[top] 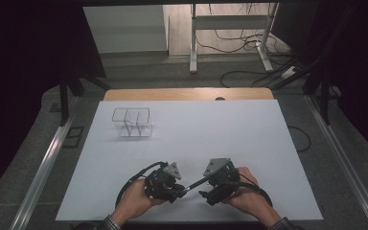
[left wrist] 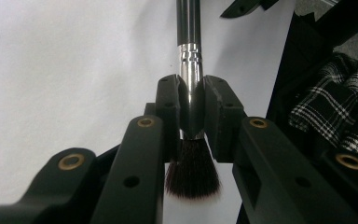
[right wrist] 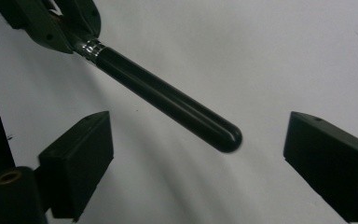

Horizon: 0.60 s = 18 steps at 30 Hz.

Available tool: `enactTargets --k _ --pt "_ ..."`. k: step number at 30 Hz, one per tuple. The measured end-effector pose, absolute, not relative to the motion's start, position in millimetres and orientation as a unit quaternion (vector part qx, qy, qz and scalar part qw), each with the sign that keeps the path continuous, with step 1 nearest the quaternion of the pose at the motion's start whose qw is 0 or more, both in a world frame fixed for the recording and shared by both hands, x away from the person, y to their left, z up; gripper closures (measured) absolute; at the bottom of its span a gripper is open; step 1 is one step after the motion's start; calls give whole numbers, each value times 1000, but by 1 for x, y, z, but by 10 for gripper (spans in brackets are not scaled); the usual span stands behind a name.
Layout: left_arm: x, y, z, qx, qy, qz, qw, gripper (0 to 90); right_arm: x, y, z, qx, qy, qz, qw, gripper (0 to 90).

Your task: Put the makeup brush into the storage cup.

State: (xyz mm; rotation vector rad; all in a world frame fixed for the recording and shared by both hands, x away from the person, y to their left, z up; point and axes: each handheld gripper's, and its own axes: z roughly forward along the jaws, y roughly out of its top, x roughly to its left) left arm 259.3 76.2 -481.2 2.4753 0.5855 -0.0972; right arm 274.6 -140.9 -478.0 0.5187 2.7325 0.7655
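One brush (left wrist: 189, 88), left gripper (left wrist: 189, 114) clamped, right gripper (right wrist: 198, 154) apart

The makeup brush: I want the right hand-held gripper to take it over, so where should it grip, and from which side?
Probably the bare black handle near its rounded end, which points at the right hand-held gripper. The makeup brush is clamped at its silver ferrule by the left hand-held gripper, so only the handle is free. Close the open jaws across the straight shaft.

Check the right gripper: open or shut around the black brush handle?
Open. The right gripper's jaws stand wide apart, with the black makeup brush's handle between them, untouched. The left gripper clamps its silver ferrule.
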Motion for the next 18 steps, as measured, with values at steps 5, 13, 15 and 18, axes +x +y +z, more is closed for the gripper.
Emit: enactTargets --k 5,13,15,18 --pt "260 75 -480 934 211 -39 287 770 273 -133 -478 158 945 254 131 180" --pt "261 73 -481 936 210 -43 281 770 272 -124 -477 126 950 252 138 312" --pt "261 73 -481 936 210 -44 280 769 271 -122 -478 120 952 249 136 347" --pt "261 72 -481 937 210 -44 277 769 269 -119 -479 106 955 244 132 425"
